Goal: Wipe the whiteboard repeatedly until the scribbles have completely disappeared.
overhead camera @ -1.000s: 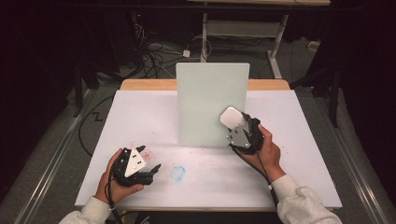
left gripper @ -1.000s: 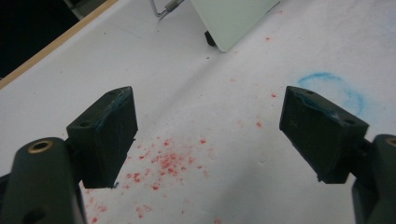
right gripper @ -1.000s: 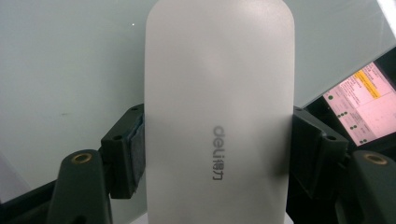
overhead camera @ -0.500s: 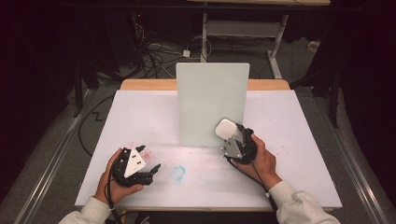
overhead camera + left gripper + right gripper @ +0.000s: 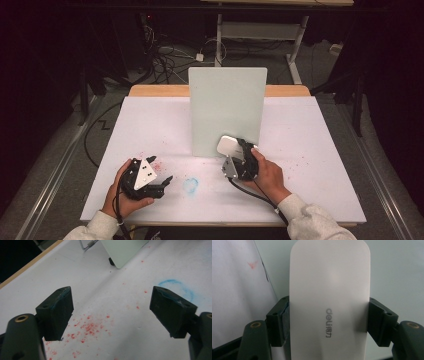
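Note:
A pale green-white board (image 5: 227,110) stands upright at the middle of the white table (image 5: 310,130). My right gripper (image 5: 234,151) is shut on a white rounded block (image 5: 228,146) with grey "deli" lettering, held low in front of the board's lower right part. In the right gripper view the block (image 5: 329,290) fills the space between the pads (image 5: 278,322) of that gripper (image 5: 329,323), and the board is right behind it. My left gripper (image 5: 161,170) rests at the front left, open and holding nothing. Its jaws stand wide over red specks (image 5: 87,327) in the left gripper view (image 5: 112,312).
A faint blue ring smear (image 5: 190,184) marks the table between the two hands, also the ring (image 5: 178,286) right of the left jaws. The board's foot (image 5: 111,262) and a wire stand (image 5: 87,245) lie ahead. Dark floor with cables (image 5: 165,55) surrounds the table.
The right hand has carried the white block down and to the left, from beside the board's right edge to low in front of it. The left hand has stayed put.

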{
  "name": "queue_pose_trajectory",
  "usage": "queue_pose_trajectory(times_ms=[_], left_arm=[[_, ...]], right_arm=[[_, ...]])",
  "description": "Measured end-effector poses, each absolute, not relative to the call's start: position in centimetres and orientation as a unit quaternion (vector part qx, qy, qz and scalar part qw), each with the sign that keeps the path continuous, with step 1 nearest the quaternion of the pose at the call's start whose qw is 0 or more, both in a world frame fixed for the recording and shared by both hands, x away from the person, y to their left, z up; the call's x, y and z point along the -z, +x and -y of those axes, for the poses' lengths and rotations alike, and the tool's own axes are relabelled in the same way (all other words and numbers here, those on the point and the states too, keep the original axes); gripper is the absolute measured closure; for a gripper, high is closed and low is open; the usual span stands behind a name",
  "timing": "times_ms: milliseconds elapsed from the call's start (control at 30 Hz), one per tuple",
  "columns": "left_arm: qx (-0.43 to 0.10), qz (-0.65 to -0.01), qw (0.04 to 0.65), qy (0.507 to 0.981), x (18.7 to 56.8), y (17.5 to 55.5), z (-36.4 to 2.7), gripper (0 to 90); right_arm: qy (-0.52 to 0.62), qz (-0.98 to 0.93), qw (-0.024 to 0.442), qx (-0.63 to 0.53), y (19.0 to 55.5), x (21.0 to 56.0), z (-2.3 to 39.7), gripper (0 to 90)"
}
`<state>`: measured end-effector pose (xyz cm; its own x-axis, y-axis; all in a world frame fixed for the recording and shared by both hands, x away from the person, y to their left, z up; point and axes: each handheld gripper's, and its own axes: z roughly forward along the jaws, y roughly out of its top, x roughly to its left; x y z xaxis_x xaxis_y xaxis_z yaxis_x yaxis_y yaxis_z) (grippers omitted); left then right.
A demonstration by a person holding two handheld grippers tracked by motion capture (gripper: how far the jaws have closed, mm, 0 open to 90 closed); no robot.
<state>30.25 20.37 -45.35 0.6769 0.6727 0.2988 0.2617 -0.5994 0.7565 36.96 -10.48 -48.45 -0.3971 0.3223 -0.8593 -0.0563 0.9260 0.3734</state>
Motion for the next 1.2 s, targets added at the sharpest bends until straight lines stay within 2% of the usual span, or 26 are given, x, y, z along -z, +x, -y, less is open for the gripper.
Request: queue_pose_trajectory(times_ms=[433, 1000, 1200], left_arm=[[-0.29, -0.277, 0.354, 0.845, 45.4, 30.3, -20.5, 18.3], [-0.293, -0.28, 0.357, 0.842, 45.3, 30.2, -20.6, 18.4], [-0.292, -0.279, 0.356, 0.843, 45.4, 30.3, -20.5, 18.4]], right_arm=[[0.074, -0.809, 0.549, -0.197, 37.5, 47.6, 7.5, 30.9], [0.198, -0.773, 0.551, -0.244, 38.8, 43.7, 15.0, 30.9], [0.209, -0.758, 0.562, -0.257, 39.3, 42.4, 15.5, 30.9]])
